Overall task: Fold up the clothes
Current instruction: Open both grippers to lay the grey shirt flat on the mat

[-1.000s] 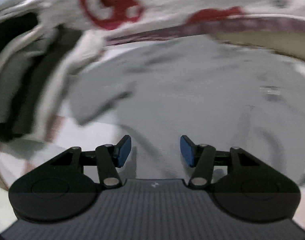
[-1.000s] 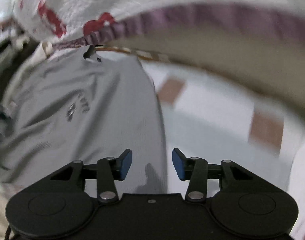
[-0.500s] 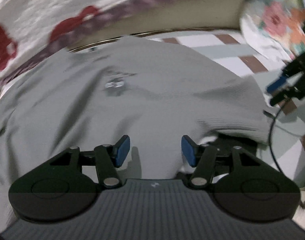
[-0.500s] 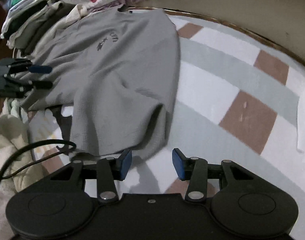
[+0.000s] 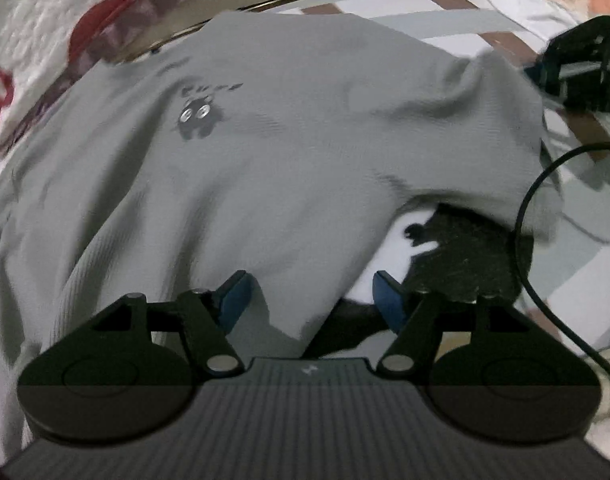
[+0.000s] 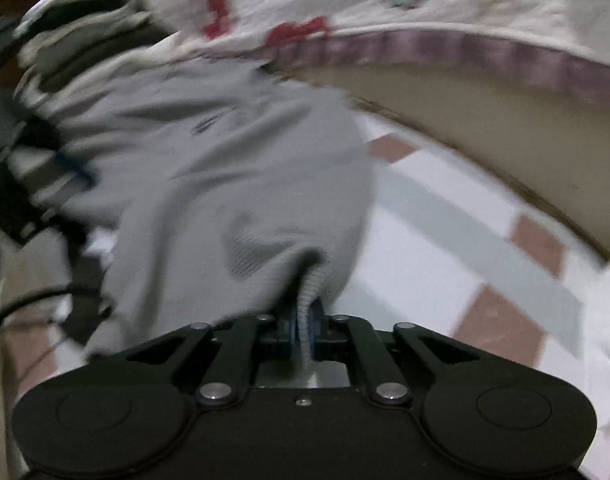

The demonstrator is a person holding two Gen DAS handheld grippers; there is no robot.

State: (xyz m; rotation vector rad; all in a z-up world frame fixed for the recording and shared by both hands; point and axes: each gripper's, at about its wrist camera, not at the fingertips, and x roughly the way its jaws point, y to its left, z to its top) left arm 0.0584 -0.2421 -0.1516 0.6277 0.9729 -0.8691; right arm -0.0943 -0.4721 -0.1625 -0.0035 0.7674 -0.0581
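1. The checked bedsheet point(image 6: 457, 240) carries everything; the grey shirt point(image 5: 289, 152) lies spread on it, print side up, with its collar toward the patterned quilt point(image 6: 345, 4) at the far edge and its hem toward both tools.

2. My biggest worry is a lopsided fold. The shirt is held at only one point, so if the right side lifts or pulls before the left takes hold, the fabric will likely drag across the sheet and bunch up instead of creasing cleanly.

3. A second risk is the black cable point(image 5: 525, 216) looping over the shirt's right edge in the left view. A sweeping fold could snag it or trap it inside the cloth.

4. The dark cloth point(image 5: 465, 252) under the lifted hem sits just beside the left tool's right finger. A careless close there could grab it along with the shirt, or instead of it.

5. The right gripper point(image 6: 303, 320) sits low at the near hem, pointing along the shirt toward the collar. Its jaws are clamped together on a bunched ridge of the grey shirt's hem.

6. The left gripper point(image 5: 311, 294) hovers at the hem, angled forward over the shirt body. Its jaws stand wide apart and hold nothing, though a corner of hem lies between the blue pads point(image 5: 235, 294).

7. Both views are blurred, so finer creases cannot be judged.
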